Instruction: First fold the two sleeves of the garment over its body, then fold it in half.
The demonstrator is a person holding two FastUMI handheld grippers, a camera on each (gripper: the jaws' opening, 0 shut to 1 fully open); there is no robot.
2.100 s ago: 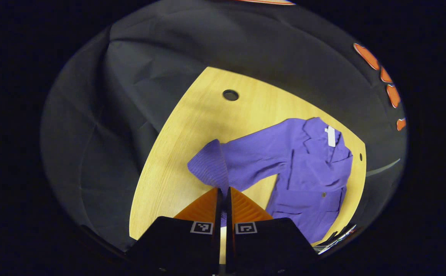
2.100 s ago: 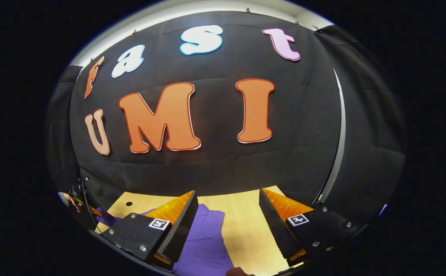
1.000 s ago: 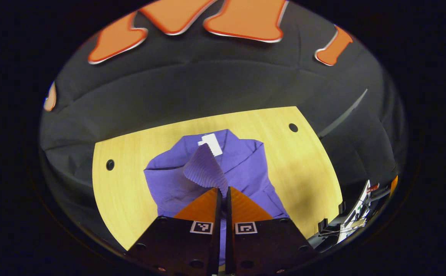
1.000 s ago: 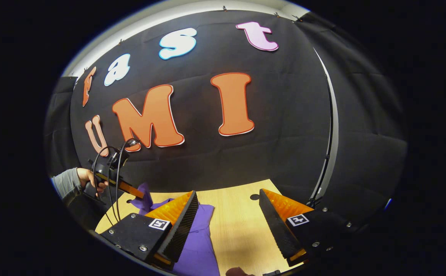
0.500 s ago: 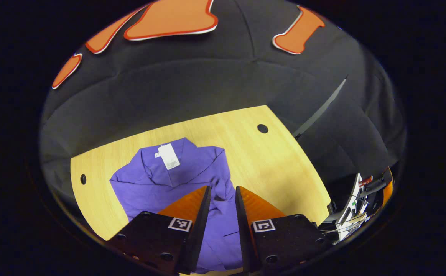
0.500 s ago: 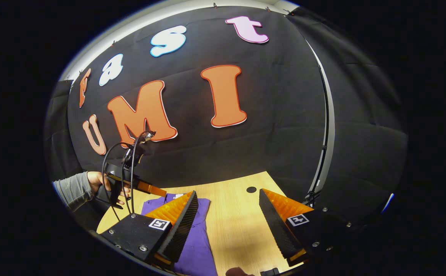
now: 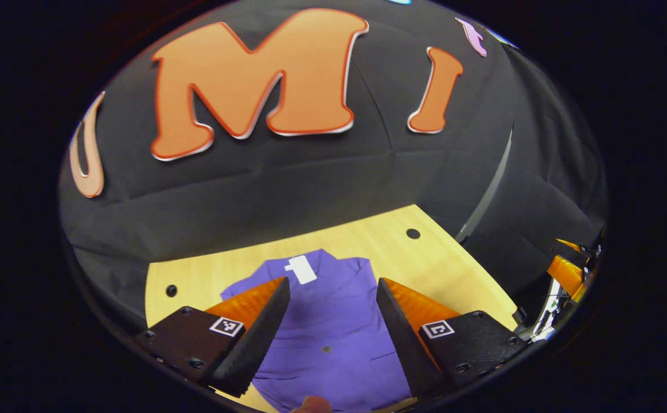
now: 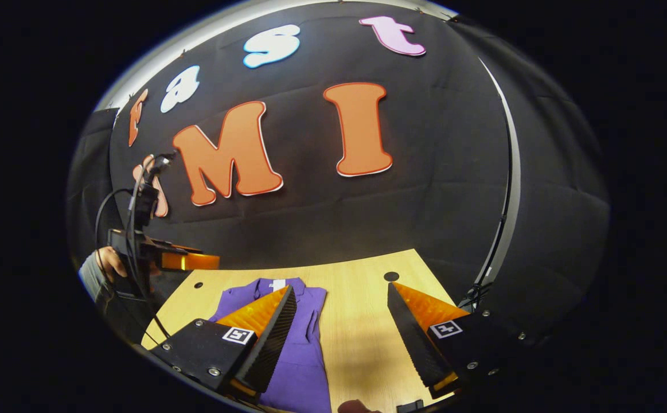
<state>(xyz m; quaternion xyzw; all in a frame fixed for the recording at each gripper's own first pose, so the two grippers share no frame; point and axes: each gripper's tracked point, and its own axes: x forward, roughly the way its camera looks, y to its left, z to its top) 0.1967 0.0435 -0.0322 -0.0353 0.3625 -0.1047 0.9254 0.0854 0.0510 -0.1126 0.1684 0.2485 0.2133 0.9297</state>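
Both grippers held open above the purple shirt

The left gripper [image 7: 333, 287] and the right gripper [image 8: 342, 292] are seen with fingers spread wide, nothing being gripped. The purple shirt [image 7: 333, 332] is laid flat on the wooden tabletop [image 7: 442, 269], its collar turned toward the far edge.

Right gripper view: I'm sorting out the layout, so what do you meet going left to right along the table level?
Hand → left gripper → garment → table → table hole.

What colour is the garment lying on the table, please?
Purple garment, with a white tag at the collar; clearest in the left gripper view.
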